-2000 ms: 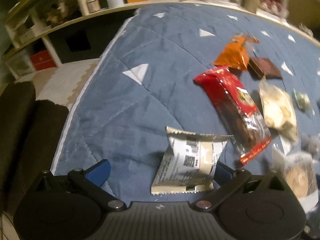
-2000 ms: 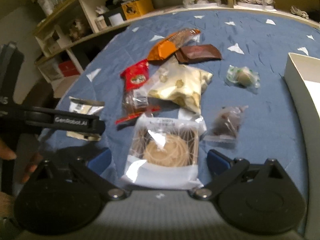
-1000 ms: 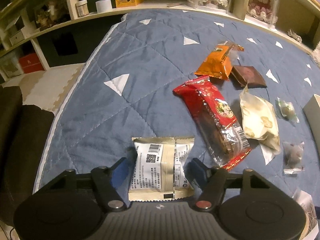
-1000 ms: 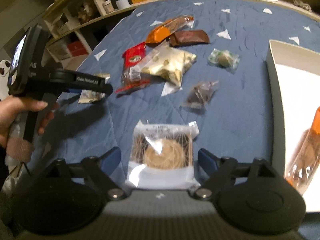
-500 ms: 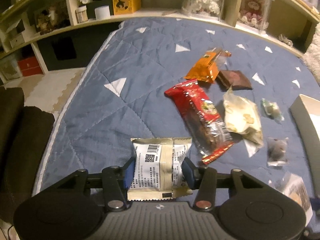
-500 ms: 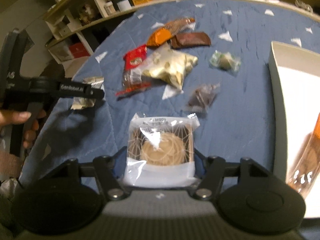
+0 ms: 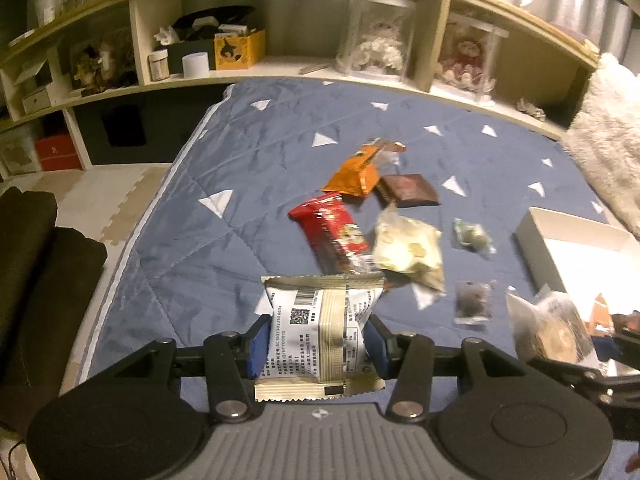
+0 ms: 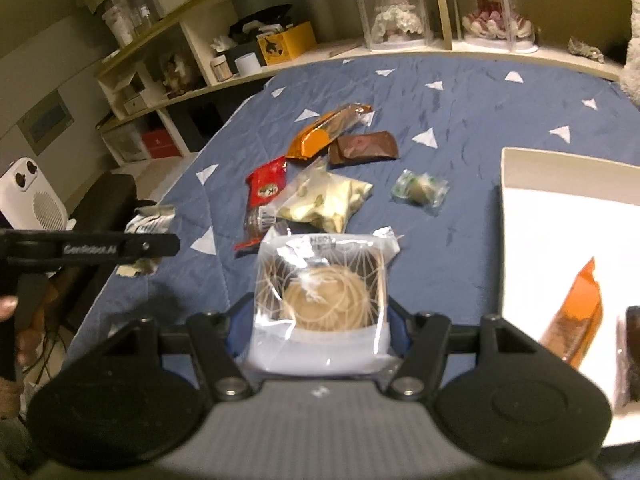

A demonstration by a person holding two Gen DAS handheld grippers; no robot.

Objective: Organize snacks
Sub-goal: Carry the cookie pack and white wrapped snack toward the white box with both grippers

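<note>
My left gripper (image 7: 316,346) is shut on a white snack packet (image 7: 320,332) with a barcode, held above the blue quilt (image 7: 240,184). My right gripper (image 8: 320,320) is shut on a clear-wrapped round pastry (image 8: 324,300). On the quilt lie a red packet (image 8: 266,190), a cream bag (image 8: 326,202), an orange packet (image 8: 320,136), a brown bar (image 8: 364,148), a small green-wrapped sweet (image 8: 420,190) and a dark sweet (image 7: 472,300). A white box (image 8: 560,216) at the right holds an orange packet (image 8: 576,316).
Shelves (image 7: 240,40) with jars, boxes and dolls run along the far side. A dark cushion (image 7: 36,248) lies on the floor at the left. A white fluffy rug (image 7: 604,140) sits at the far right. A hand (image 8: 8,304) holds the left gripper's handle.
Both grippers closed on their snacks and lifted them off the quilt. The right gripper moved toward the white box; the left gripper rose and shifted right.
</note>
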